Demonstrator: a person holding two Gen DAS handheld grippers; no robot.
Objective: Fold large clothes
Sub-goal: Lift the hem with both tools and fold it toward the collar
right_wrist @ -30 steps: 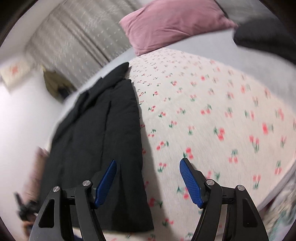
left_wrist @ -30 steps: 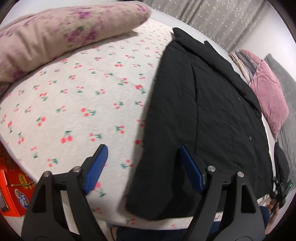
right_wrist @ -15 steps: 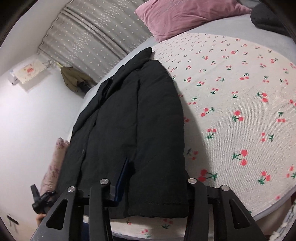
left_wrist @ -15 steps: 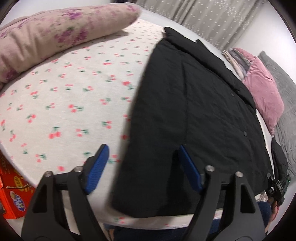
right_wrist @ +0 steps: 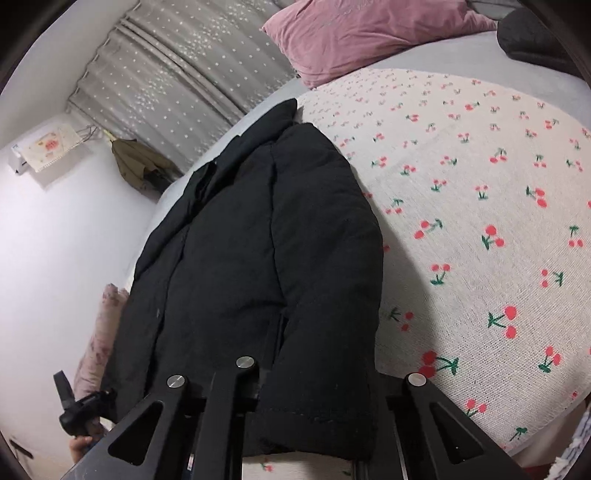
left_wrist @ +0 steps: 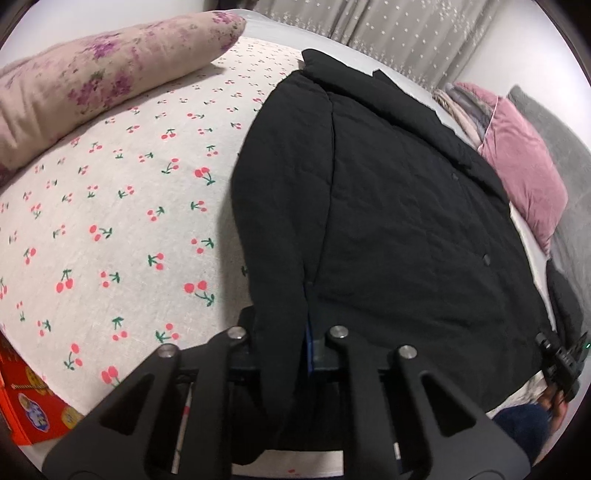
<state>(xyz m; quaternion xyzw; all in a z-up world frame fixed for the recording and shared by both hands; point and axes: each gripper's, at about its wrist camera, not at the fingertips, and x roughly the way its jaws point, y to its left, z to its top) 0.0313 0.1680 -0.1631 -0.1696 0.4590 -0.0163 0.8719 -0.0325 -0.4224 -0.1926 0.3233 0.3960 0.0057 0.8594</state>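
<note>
Left wrist view — black coat point(left_wrist: 388, 221) hem between closing fingers point(left_wrist: 310, 347).

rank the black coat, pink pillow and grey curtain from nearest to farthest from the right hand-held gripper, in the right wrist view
1. black coat: its hem is between the jaws of the right hand-held gripper
2. pink pillow: far end of the bed, upper right
3. grey curtain: behind the bed, upper left

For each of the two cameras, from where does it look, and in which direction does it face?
Left wrist: sits on the left gripper, facing down along the black coat toward the curtains; jaws closing on the near sleeve end; a hand at lower right.
Right wrist: sits on the right gripper, facing down along the coat's other side; jaws closing on that sleeve end; a hand at lower left.
Shared: the coat, cherry-print sheet, pink pillow.
</note>
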